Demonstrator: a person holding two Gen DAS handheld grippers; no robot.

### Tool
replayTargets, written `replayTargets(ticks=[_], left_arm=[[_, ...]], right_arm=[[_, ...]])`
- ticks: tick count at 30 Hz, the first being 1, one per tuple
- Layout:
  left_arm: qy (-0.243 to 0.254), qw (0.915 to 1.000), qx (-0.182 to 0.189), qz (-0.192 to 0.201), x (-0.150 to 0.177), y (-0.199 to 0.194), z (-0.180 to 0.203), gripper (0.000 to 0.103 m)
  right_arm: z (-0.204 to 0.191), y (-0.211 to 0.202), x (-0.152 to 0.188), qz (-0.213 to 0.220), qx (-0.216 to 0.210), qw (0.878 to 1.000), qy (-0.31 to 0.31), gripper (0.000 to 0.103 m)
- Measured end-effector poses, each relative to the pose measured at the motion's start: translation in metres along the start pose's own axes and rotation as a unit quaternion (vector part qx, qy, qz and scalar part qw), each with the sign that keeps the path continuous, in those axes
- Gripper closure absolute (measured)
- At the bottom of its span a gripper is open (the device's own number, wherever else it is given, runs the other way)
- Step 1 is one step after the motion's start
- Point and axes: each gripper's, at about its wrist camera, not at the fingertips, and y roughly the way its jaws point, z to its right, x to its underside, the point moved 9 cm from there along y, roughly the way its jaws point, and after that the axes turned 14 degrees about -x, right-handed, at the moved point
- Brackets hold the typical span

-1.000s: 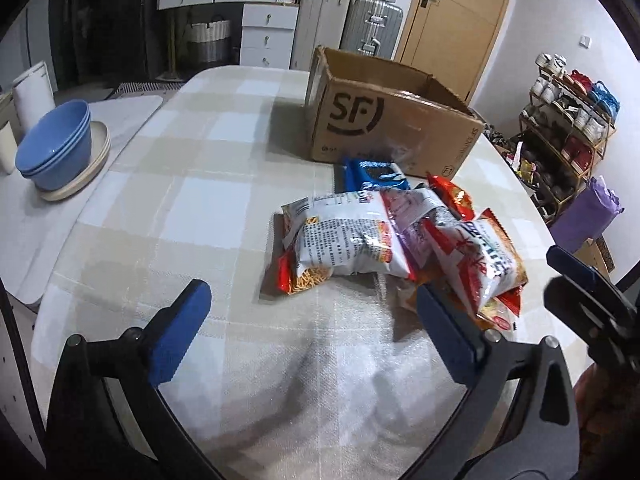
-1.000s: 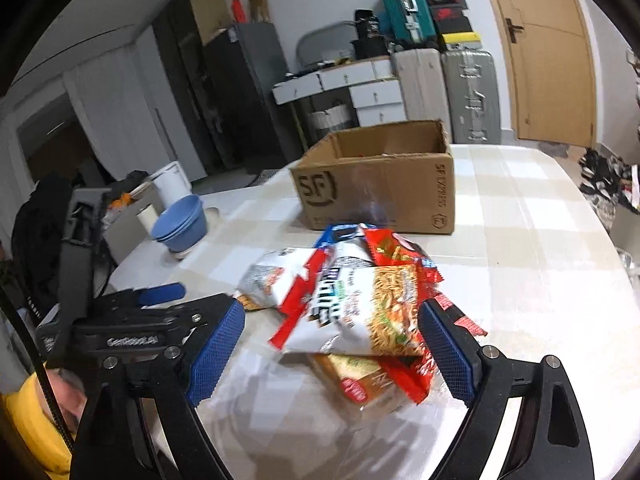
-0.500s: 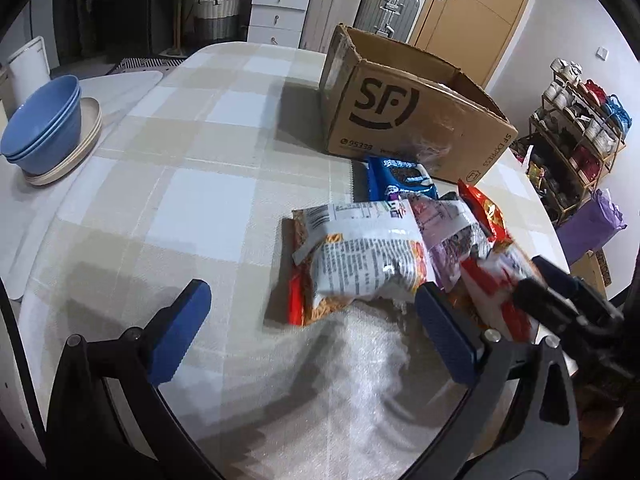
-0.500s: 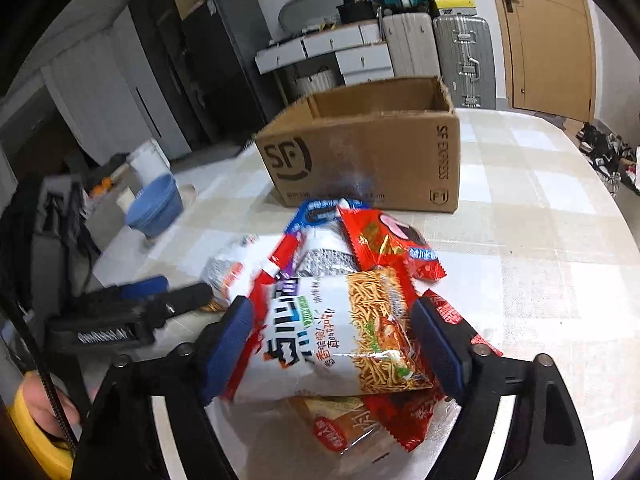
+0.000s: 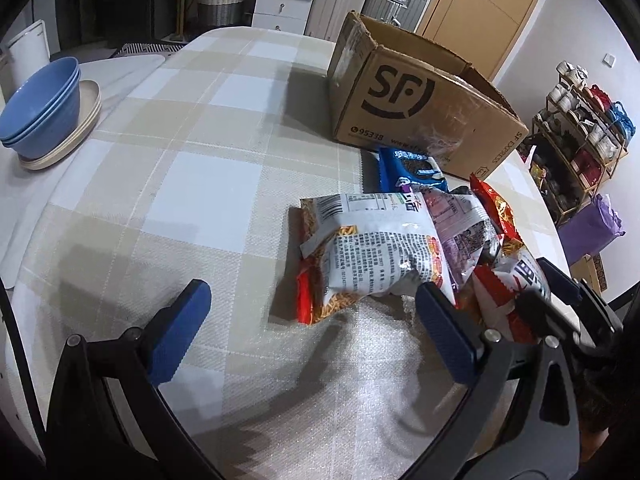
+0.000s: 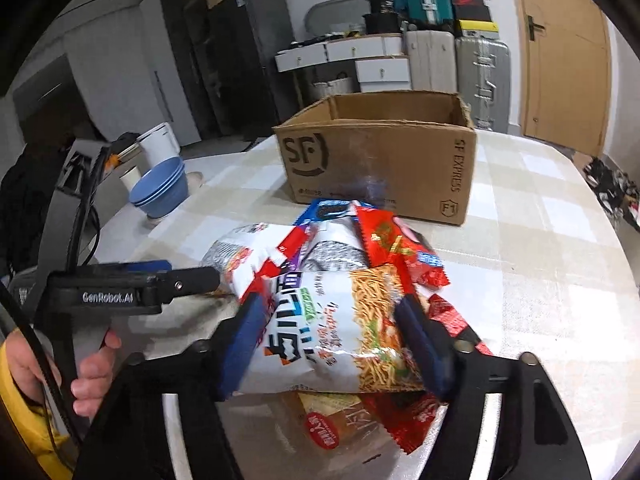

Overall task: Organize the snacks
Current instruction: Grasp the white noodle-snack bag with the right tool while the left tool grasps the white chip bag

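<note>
Fingers of the right gripper (image 6: 328, 344) sit one on each side of the top noodle-snack bag (image 6: 344, 332), blue pads pressed against its crinkled edges, so it looks clamped on that bag, though how firm the pinch is cannot be told. That bag lies crosswise between the fingers at the near end of the snack pile (image 6: 340, 264), probably chosen because it rests uppermost and can come away without dragging the rest. Under it, just below the fingertips, lie a tan packet (image 6: 332, 420) and red wrappers; beyond the fingertips sit a silver-grey bag, a red packet (image 6: 394, 248) and a blue cookie pack (image 6: 328, 210). Farther ahead stands the open cardboard box (image 6: 380, 164), top flaps up, the likely place for the snacks. Fingers of the left gripper (image 5: 308, 328) are spread wide apart and hold nothing, with a white-backed bag (image 5: 368, 256) just ahead of the right-hand fingertip, perhaps waiting its turn. Blue bowls (image 5: 38, 108) stand well off to the left.
</note>
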Motion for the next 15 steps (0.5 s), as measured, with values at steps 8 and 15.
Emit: replayTargets(ticks=[8,15], left_arm=[[-0.004,1.0000,0.001,-0.006,0.006,-0.002,-0.004,0.001],[-0.004,0.9999,0.001,-0.009,0.008,-0.001,-0.005,0.001]], right_arm=[[-0.002,0.007,0.004,-0.015,0.032,0.999,-0.033,0.013],[-0.003,0.017,0.010,-0.032,0.065,0.995,-0.075,0.017]])
